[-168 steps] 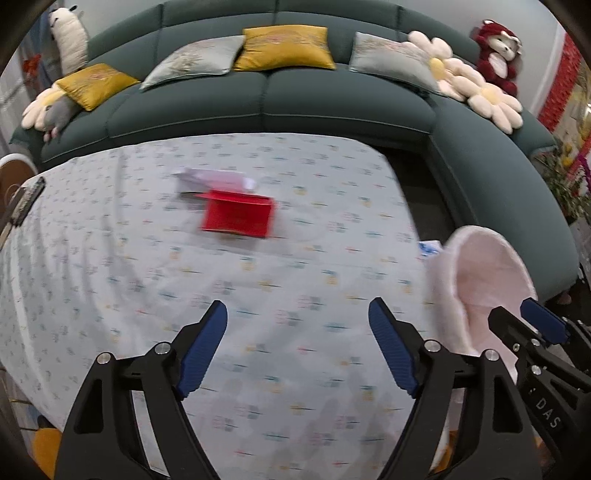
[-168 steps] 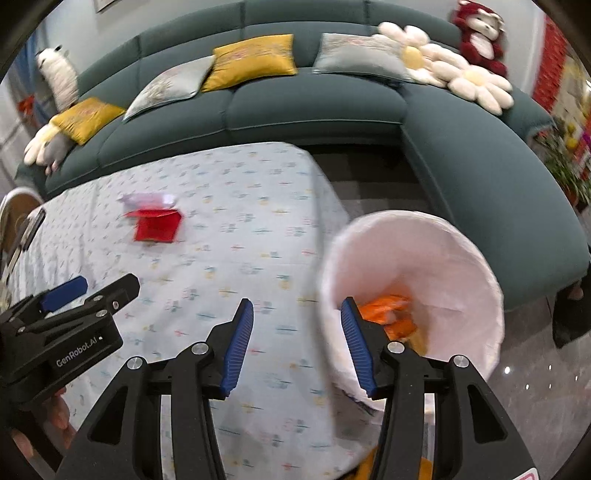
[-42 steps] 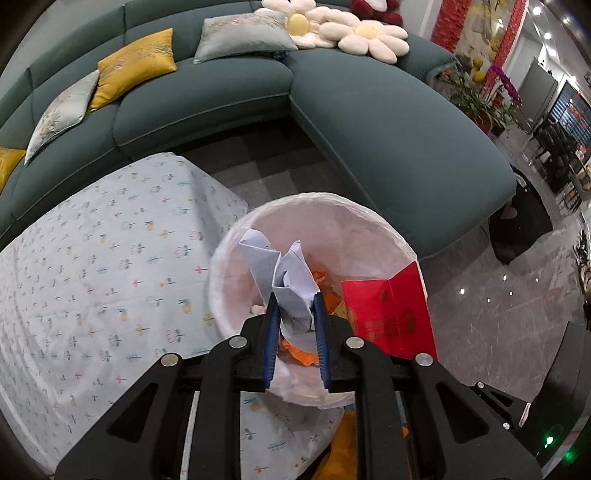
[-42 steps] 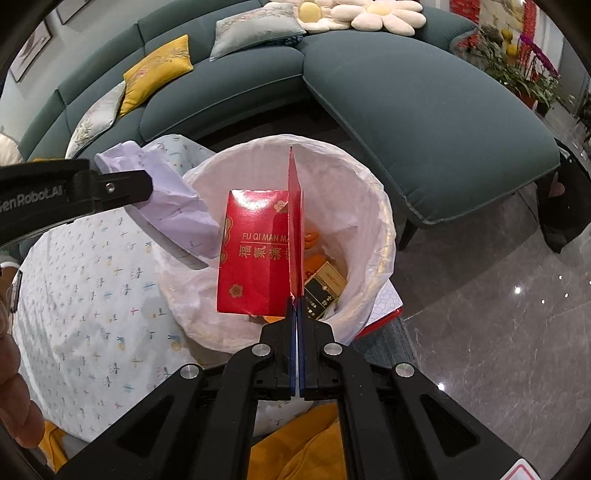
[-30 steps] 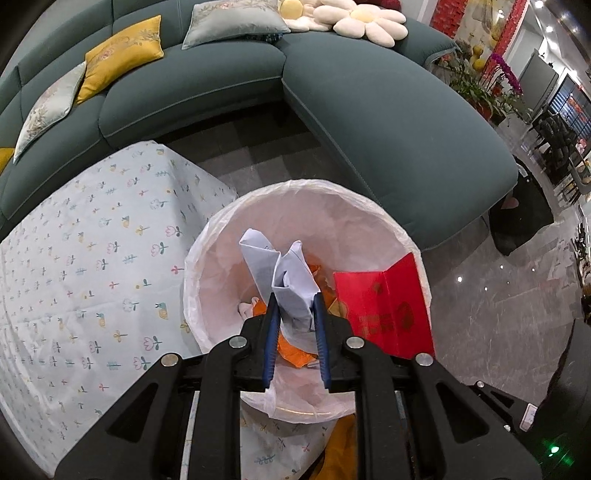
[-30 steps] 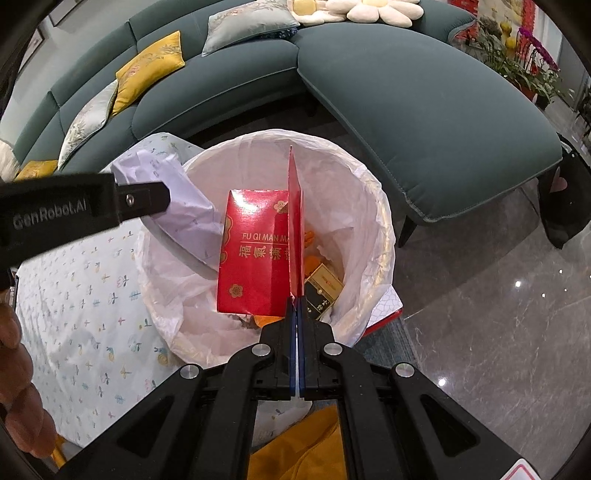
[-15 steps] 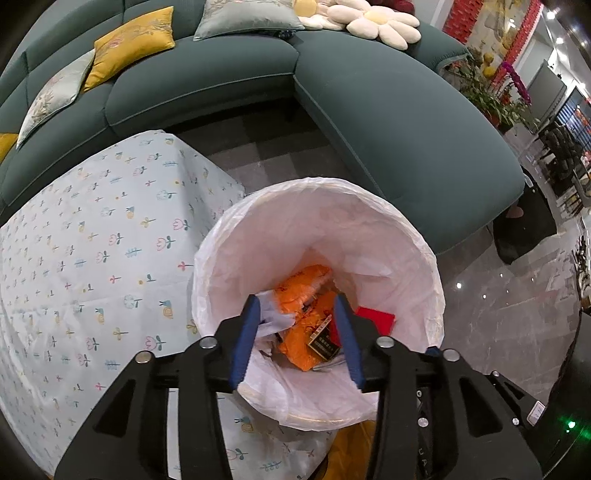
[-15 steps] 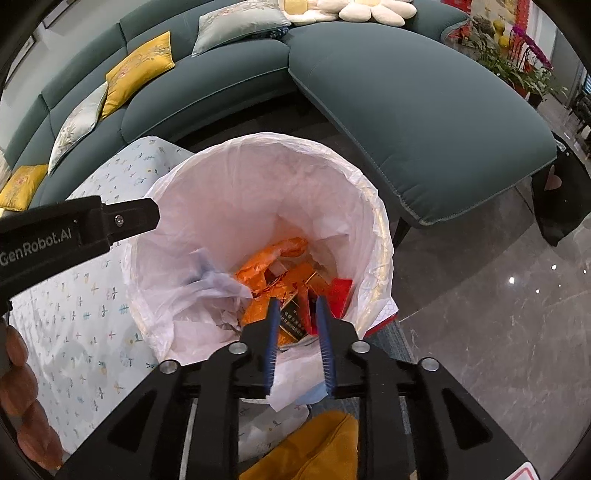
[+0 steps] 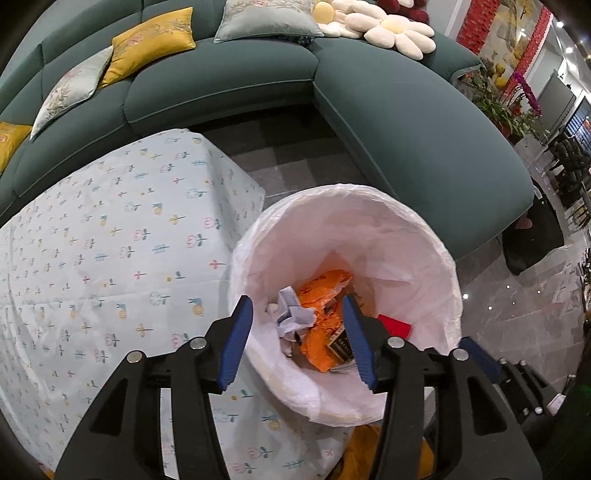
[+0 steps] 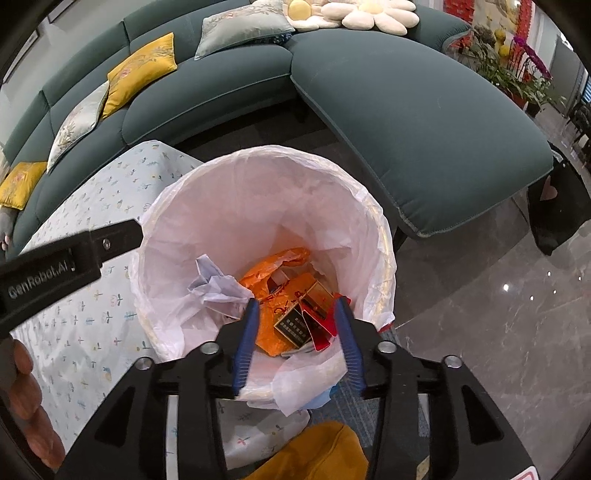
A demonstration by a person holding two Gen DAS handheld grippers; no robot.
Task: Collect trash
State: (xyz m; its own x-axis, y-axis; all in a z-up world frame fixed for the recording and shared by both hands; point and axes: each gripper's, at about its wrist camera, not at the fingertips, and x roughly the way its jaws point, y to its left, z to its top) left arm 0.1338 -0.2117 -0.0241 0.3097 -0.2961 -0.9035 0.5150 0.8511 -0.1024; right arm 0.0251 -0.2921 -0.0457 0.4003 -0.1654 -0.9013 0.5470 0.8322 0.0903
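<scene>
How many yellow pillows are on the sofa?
2 show: one yellow pillow on the sofa back, another at the left edge. More may be out of view.

Teal sofa [image 9: 406, 122] w/ yellow cushion [image 9: 151, 40] & daisy pillow [image 9: 399, 33] (far end), patterned tablecloth [image 9: 92, 258] nearby.

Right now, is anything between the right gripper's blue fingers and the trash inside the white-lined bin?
Nothing. In the right wrist view the right gripper, jaws opening and empty, hangs over the white-lined bin; only air separates it from the orange bag and crumpled paper.
</scene>
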